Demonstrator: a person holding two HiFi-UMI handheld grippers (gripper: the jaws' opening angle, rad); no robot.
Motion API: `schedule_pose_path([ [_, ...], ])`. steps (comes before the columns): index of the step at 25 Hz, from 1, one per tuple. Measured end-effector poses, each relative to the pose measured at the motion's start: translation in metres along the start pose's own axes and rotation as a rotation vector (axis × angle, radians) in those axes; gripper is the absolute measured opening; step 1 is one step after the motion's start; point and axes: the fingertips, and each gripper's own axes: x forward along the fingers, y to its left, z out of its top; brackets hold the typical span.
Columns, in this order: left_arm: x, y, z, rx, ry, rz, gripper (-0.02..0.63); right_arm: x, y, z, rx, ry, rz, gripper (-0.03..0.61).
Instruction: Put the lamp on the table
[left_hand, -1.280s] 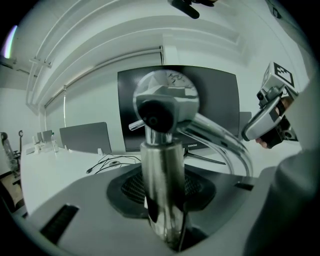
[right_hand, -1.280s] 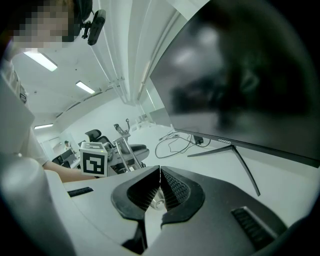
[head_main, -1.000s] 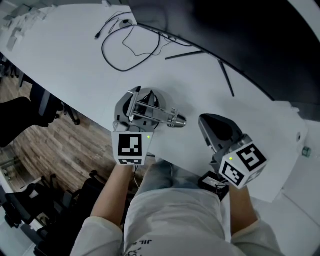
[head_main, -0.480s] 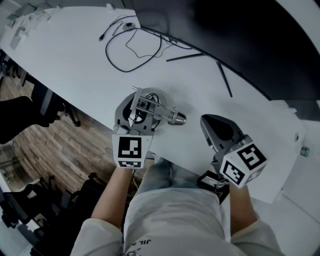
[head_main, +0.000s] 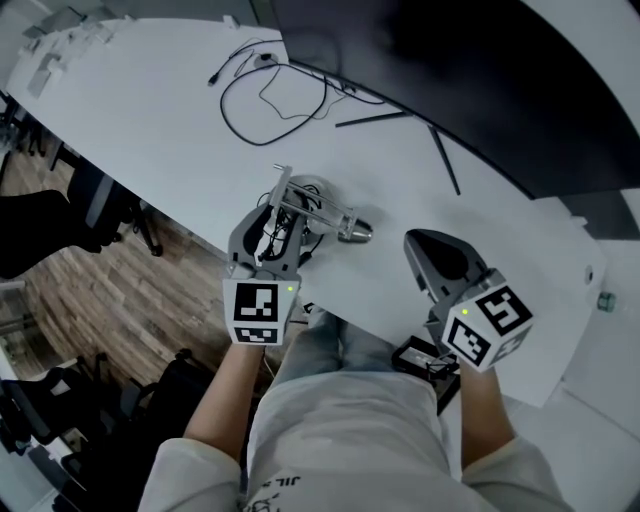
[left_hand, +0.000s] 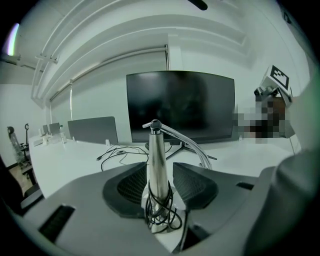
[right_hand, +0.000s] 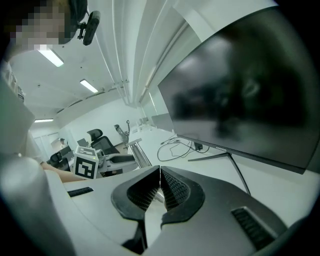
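My left forearm reaches forward from my body, wrist straight. It carries the left gripper, whose square-marked cube hangs over the near edge of the long white table. This gripper tips slightly downward and its jaws have just been opening. They now stand wide apart and released, gripping nothing. The slim silver metal desk lamp stands between the ribbed pads with a gap on either side, so neither pad presses on it.

The lamp rests on the table close to the near edge. Its round base is down on the white top, its tapered post is upright, and a thin black cord is wound loosely around the foot of the post. From the hinge at the top, the lamp's arm folds down to my right. In the head view its small metal head lies just off the table surface, pointing toward my other hand.

My right forearm is drawn in closer, with its own marker cube over the table edge. The right gripper is well apart from the lamp and also tilted a little downward. Its jaws are clenched together, pad against pad, with nothing between them.

Farther out, a loose loop of black cable lies on the table. Beyond it, the thin black legs of a stand carry a large dark curved monitor.
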Motion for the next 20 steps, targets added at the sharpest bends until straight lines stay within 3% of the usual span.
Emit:
schedule_pose_path([
  [7,-0.040,-0.007,0.009,-0.029,-0.020,-0.011,0.156,-0.010,0.011,0.008,-0.020,-0.027,0.010,0.032],
  [20,-0.077,-0.017,0.034,-0.059,-0.019,0.001,0.005,-0.029,0.028,0.025,-0.052,-0.056,0.024,0.032],
])
